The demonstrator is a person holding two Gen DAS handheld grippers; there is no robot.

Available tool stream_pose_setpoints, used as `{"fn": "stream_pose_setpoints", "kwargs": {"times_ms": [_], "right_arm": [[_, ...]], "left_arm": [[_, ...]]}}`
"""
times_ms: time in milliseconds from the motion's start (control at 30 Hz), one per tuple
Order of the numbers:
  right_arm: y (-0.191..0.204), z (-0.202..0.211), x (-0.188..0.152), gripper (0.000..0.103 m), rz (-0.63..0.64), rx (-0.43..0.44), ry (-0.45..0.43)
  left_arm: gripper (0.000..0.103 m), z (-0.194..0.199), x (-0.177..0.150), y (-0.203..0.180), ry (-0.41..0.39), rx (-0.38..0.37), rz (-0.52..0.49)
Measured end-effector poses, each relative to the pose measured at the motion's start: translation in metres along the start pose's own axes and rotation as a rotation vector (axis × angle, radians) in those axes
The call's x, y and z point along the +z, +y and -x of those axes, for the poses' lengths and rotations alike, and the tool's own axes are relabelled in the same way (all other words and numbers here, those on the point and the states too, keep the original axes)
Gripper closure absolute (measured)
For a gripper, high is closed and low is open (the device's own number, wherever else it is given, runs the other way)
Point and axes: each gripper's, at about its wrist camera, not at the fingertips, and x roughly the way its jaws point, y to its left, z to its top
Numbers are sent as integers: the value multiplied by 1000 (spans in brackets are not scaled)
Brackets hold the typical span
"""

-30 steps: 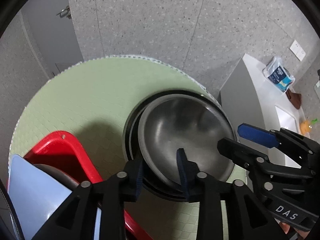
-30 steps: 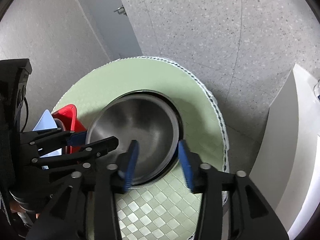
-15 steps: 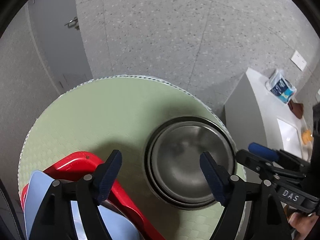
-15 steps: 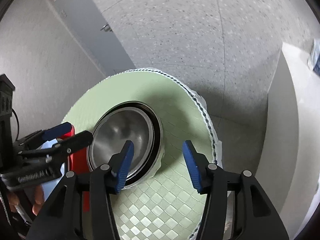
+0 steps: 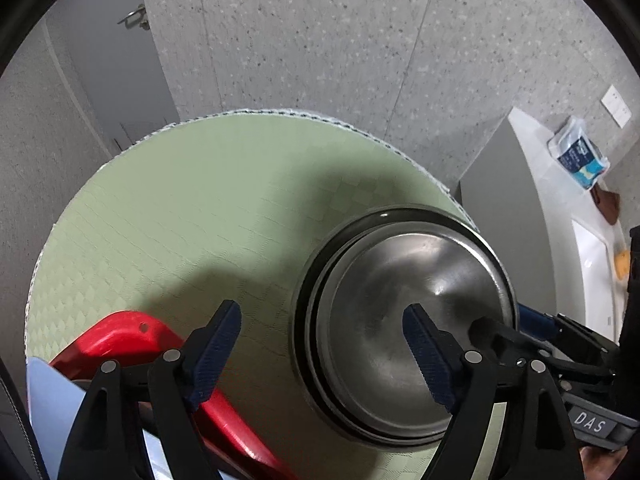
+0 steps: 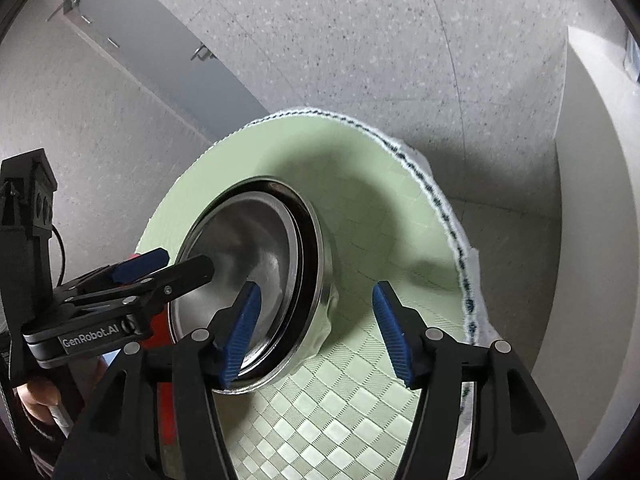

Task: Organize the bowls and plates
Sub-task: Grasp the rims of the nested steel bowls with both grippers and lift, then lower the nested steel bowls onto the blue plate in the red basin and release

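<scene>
A steel bowl (image 5: 404,320) sits nested in a stack of larger steel bowls on the round table with a green checked cloth (image 5: 200,208). It also shows in the right wrist view (image 6: 256,264). My left gripper (image 5: 320,344) is open and empty above the bowl's left rim; it also shows in the right wrist view (image 6: 160,264). My right gripper (image 6: 316,328) is open and empty above the stack's right edge; one of its fingers (image 5: 496,330) reaches over the bowl's right rim in the left wrist view.
A red rack (image 5: 128,340) holding a pale blue plate (image 5: 52,412) stands at the table's left front. A grey-white counter (image 5: 560,208) with a blue packet (image 5: 580,156) runs beside the table on the right. The table edge (image 6: 444,208) drops to a speckled floor.
One second ago both grippers were narrow at the bowl's rim. Both have opened wide and let go, and the bowl has settled level in the stack.
</scene>
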Motion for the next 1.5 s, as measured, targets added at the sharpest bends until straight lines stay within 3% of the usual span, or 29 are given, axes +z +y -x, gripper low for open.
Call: {"fn": "stream_pose_setpoints", "kwargs": {"times_ms": [167,233,300,400,467,600,1100,1500], "right_arm": [[-3,-15,-2,43,-15,25,34],[-3,-18,-3,43,-17,41,42],[-3,-23,-4,44,-16,53,53],[2,-27,-4,51,-4,74,64],[5,-28,-4,51,6,63,62],[5,-28,-5,51,7,62,56],[2,8,-9,51,-8,70,-40],[53,73,-20,51,20,45,-205]], "left_arm": [[25,-13,7,-8,9,24,-40],[32,-15,6,-13,9,23,-50],[45,-22,7,-14,37,-5,-50],[54,-26,10,-22,32,32,-96],[54,-27,12,-22,32,37,-91],[66,-26,9,-18,23,35,-70],[67,6,-8,-19,-76,-56,-60],[67,100,-54,14,-219,-166,-73]]}}
